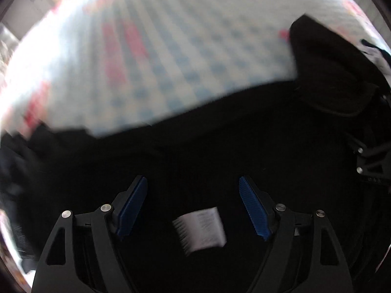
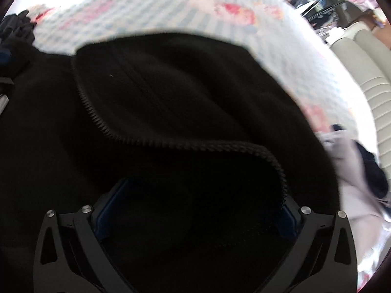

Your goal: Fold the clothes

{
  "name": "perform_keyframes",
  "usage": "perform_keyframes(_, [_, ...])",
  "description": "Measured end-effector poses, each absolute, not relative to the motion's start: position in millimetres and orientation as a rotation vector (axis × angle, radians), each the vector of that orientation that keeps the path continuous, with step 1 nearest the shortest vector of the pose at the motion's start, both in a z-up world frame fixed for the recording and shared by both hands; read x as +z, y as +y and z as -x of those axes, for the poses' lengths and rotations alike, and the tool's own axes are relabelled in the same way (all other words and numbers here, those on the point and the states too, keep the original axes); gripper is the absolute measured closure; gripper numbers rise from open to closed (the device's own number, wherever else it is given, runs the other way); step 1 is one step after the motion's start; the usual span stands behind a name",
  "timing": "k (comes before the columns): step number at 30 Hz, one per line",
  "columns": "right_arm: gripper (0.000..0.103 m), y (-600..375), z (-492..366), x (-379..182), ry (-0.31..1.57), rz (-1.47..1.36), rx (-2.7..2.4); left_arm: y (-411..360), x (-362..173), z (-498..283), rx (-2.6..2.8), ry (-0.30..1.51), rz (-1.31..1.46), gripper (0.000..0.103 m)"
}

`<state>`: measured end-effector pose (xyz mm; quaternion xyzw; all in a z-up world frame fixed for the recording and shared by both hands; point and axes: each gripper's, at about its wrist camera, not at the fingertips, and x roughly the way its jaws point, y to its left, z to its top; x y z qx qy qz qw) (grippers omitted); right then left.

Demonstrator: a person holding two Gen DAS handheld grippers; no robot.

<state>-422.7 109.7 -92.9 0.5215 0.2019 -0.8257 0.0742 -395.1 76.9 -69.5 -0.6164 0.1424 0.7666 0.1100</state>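
- Looking along my left gripper (image 1: 193,190), I saw its jaws spread wide, the blue pads (image 1: 133,206) well apart and pinching nothing.
- A black garment (image 1: 220,146) lay beneath and ahead of that gripper, filling the lower half of the view.
- A white care label (image 1: 200,229) sat on the garment, between the two fingers and close to their base.
- Beyond the garment's far edge stretched a blue-and-white checked bedcover (image 1: 171,48) with red patches, badly blurred.
- Ahead and to the right, a raised fold of the black cloth (image 1: 325,68) stood over the cover.
- On my right gripper (image 2: 195,195), black fabric draped over the fingers and hid their tips; the pads (image 2: 107,210) that showed stood apart, with cloth bunched between them, but I could not tell whether they gripped it.
- A ribbed hem (image 2: 171,144) curved across just ahead of that gripper.
- Further right lay a pale garment (image 2: 352,195).
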Motion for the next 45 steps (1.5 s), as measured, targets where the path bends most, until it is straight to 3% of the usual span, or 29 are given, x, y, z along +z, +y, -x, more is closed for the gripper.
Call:
perform_keyframes(1, [0.0,114,425,-95,0.553,-1.567,-2.468,80,-78,394,2.269,0.418,1.803,0.026])
perform_keyframes(3, [0.001,125,429,-94,0.442,-1.556,-2.46,84,-80,389,2.318,0.402,1.754,0.055])
perform_keyframes(4, [0.01,126,428,-92,0.42,-1.538,-2.459,87,-75,386,2.358,0.411,1.722,0.066])
perform_keyframes(5, [0.018,126,427,-89,0.407,-1.512,-2.459,89,-70,384,2.401,0.426,1.687,0.091])
perform_keyframes(7, [0.048,125,422,-80,0.387,-1.464,-2.463,90,-55,380,2.489,0.432,1.617,0.095])
perform_keyframes(10, [0.067,130,418,-63,0.312,-1.41,-2.483,82,-25,377,2.621,0.381,1.513,0.096])
perform_keyframes(13, [0.073,139,416,-35,0.212,-1.31,-2.53,81,7,378,2.768,0.492,1.384,0.096])
perform_keyframes(18, [0.079,143,422,11,0.175,-1.139,-2.648,45,37,422,2.884,0.428,1.379,0.096])
perform_keyframes(23, [0.077,143,442,8,0.169,-1.205,-2.711,25,-10,434,2.771,0.396,1.565,0.089])
perform_keyframes(25, [0.065,147,446,-3,0.211,-1.275,-2.733,26,-32,428,2.688,0.4,1.624,0.072])
perform_keyframes(26, [0.062,148,448,-8,0.248,-1.286,-2.742,25,-33,426,2.685,0.395,1.599,0.058])
perform_keyframes(28, [0.047,150,452,-13,0.319,-1.29,-2.756,27,-22,433,2.708,0.389,1.471,0.053])
perform_keyframes(31, [0.029,142,466,-5,0.335,-1.191,-2.751,37,-15,460,2.644,0.349,1.419,0.028])
perform_keyframes(32, [0.027,140,474,-4,0.315,-1.17,-2.748,43,-17,470,2.571,0.312,1.427,0.019])
perform_keyframes(33, [0.027,139,484,-5,0.287,-1.166,-2.741,52,-27,474,2.486,0.304,1.493,0.019])
perform_keyframes(35, [0.015,134,511,-15,0.232,-1.228,-2.691,70,-54,477,2.299,0.304,1.655,0.019])
perform_keyframes(36, [0.012,129,527,-26,0.218,-1.322,-2.61,79,-70,477,2.238,0.362,1.724,0.028])
perform_keyframes(38, [0.038,125,550,-56,0.158,-1.515,-2.415,83,-61,470,2.327,0.429,1.673,0.053])
perform_keyframes(39, [0.06,126,555,-66,0.12,-1.569,-2.374,84,-53,466,2.385,0.456,1.632,0.078])
perform_keyframes(40, [0.069,128,556,-70,0.103,-1.573,-2.378,85,-45,462,2.442,0.483,1.589,0.093])
perform_keyframes(43, [0.091,130,538,-41,0.171,-1.393,-2.55,88,-21,451,2.608,0.564,1.449,0.095])
perform_keyframes(45, [0.095,134,524,-15,0.213,-1.243,-2.677,90,-5,443,2.714,0.619,1.347,0.095])
